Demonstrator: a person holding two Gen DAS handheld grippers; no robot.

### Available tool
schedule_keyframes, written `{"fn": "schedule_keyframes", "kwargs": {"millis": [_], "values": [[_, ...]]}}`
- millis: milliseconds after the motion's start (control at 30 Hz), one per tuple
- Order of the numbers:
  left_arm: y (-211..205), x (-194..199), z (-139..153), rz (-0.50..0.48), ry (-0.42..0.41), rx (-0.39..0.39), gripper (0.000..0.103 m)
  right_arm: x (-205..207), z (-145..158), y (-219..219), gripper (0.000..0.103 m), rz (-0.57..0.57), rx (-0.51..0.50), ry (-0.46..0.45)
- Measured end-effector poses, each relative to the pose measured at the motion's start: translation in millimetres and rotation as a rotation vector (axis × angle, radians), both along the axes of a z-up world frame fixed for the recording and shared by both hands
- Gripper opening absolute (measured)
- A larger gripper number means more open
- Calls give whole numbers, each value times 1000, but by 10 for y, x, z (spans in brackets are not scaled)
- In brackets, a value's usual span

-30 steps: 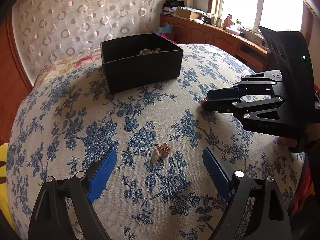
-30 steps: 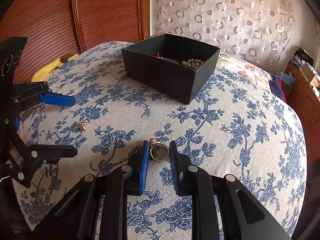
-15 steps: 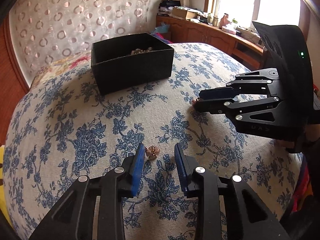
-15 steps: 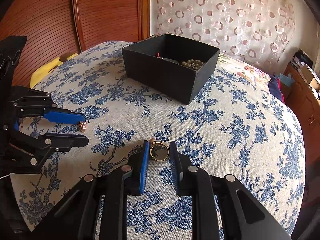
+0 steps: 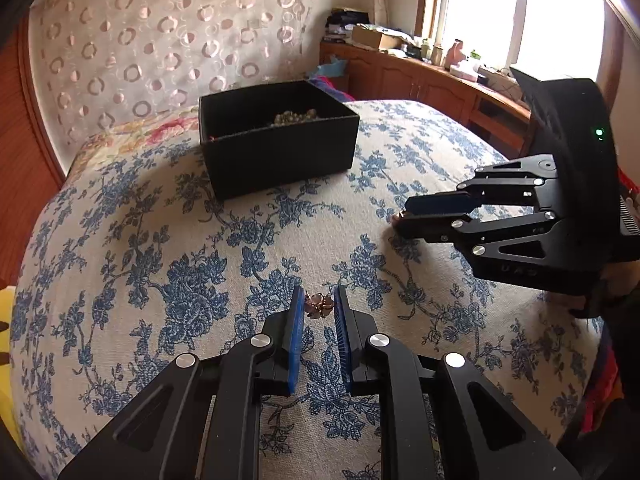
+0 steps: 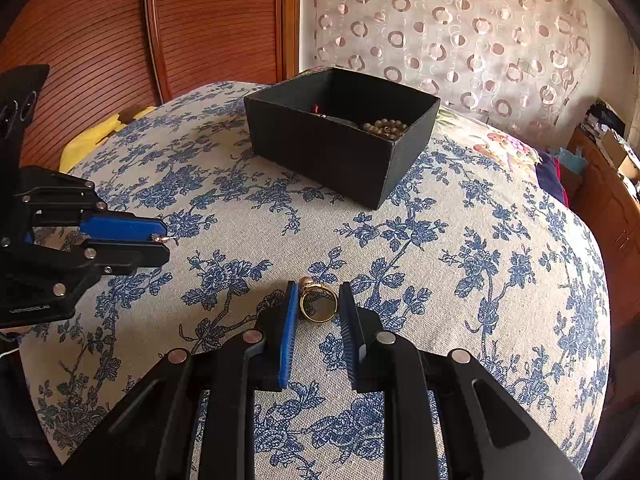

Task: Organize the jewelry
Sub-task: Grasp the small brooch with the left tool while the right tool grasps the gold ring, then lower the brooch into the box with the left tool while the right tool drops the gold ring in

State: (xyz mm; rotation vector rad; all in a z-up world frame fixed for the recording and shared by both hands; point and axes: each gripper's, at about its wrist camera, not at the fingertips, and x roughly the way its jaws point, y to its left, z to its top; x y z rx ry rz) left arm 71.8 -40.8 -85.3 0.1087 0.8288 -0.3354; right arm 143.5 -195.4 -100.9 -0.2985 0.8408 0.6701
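A small rose-gold flower piece (image 5: 319,305) lies on the blue-flowered bedspread (image 5: 160,240) between the blue pads of my left gripper (image 5: 319,295). Its jaws are closing and both pads touch the piece. From the right wrist view, a thin pin sticks out of the left gripper (image 6: 162,242) tips. My right gripper (image 6: 319,292) is shut on a gold ring (image 6: 316,319) that rests on the cover; in the left wrist view it (image 5: 400,218) comes in from the right. Behind both stands an open black box (image 6: 328,152) with a bead string (image 6: 386,127) inside.
The bed has a patterned headboard (image 5: 160,40) behind the box (image 5: 276,160). A wooden wardrobe (image 6: 180,20) stands at the left, with something yellow (image 6: 92,140) at the bed's edge. A wooden cabinet (image 5: 420,80) with clutter runs under the window.
My left gripper's jaws went from wide apart to closed around the flower piece. The right gripper and the gold ring kept still.
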Motion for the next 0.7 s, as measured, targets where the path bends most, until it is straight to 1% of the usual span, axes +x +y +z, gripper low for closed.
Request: {"fn": "schedule_keyframes", "kwargs": {"millis": [267, 367, 433, 700], "values": [[10, -28, 76, 7, -23, -12, 14, 7, 22, -28, 22, 7, 3, -1], [21, -23, 113, 11, -35, -13, 14, 3, 34, -25, 22, 7, -4, -15], [38, -7, 142, 17, -44, -16, 14, 13, 73, -10, 22, 5, 8, -21], [118, 102, 188, 39, -58, -19, 14, 135, 388, 64, 22, 4, 40, -87]]}}
